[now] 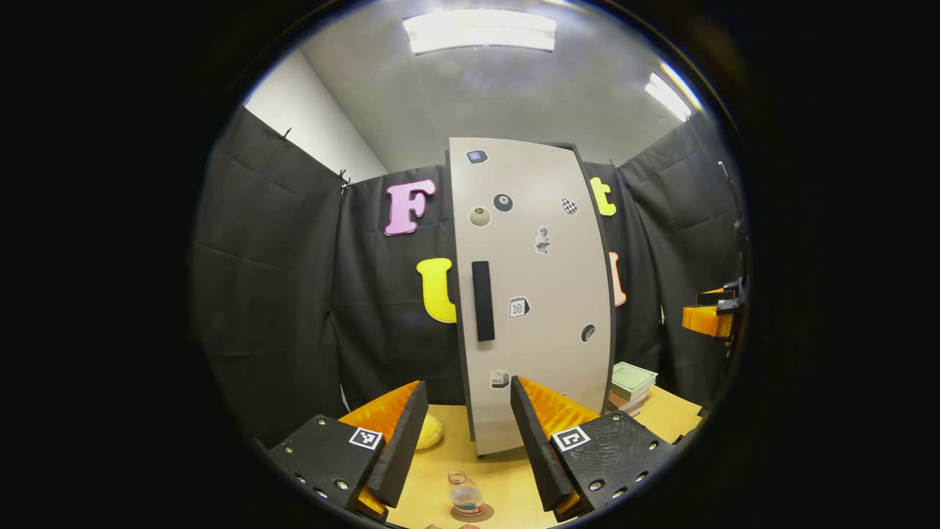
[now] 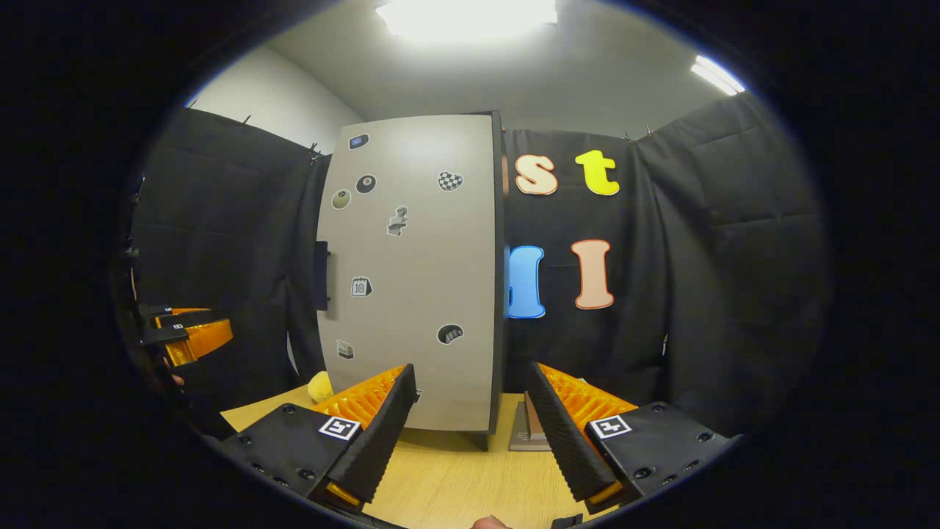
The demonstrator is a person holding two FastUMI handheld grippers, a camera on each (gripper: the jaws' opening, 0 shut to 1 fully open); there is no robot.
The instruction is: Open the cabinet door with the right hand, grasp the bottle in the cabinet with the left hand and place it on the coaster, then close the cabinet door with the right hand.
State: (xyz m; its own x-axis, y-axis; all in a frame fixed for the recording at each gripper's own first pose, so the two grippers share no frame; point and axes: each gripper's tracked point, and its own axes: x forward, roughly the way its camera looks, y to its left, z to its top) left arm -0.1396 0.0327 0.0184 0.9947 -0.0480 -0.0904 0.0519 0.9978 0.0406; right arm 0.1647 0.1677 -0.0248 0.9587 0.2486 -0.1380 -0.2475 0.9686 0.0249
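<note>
Black cloth walls close in the booth under bright ceiling lights [image 1: 479, 31], and a pale wooden table [image 1: 507, 485] runs across the lower part of both views. At the centre of the left gripper view stands the cabinet [image 1: 532, 294], its grey door shut, dotted with small stickers and carrying a dark vertical handle [image 1: 482, 300] near its left edge. At the bottom of that view the left gripper [image 1: 470, 441] is spread wide with nothing between its fingers, and low between them the bottle [image 1: 465, 494] stands upright on the round brown coaster [image 1: 472, 513] on the table, apart from both fingers. A yellow soft object [image 1: 428, 432] lies on the table just left of the cabinet's base, and a stack of books [image 1: 631, 386] sits at the cabinet's lower right. At the right edge of that view the right gripper [image 1: 711, 312] shows small and far off. In the right gripper view the same cabinet fills the centre left, door flush and closed, with the handle [image 2: 321, 275] seen edge-on at its left side. The right gripper [image 2: 470, 433] at the bottom of that view is likewise released, fingers well apart and empty, clear of the door. The left gripper [image 2: 192, 334] appears at the left edge there.
</note>
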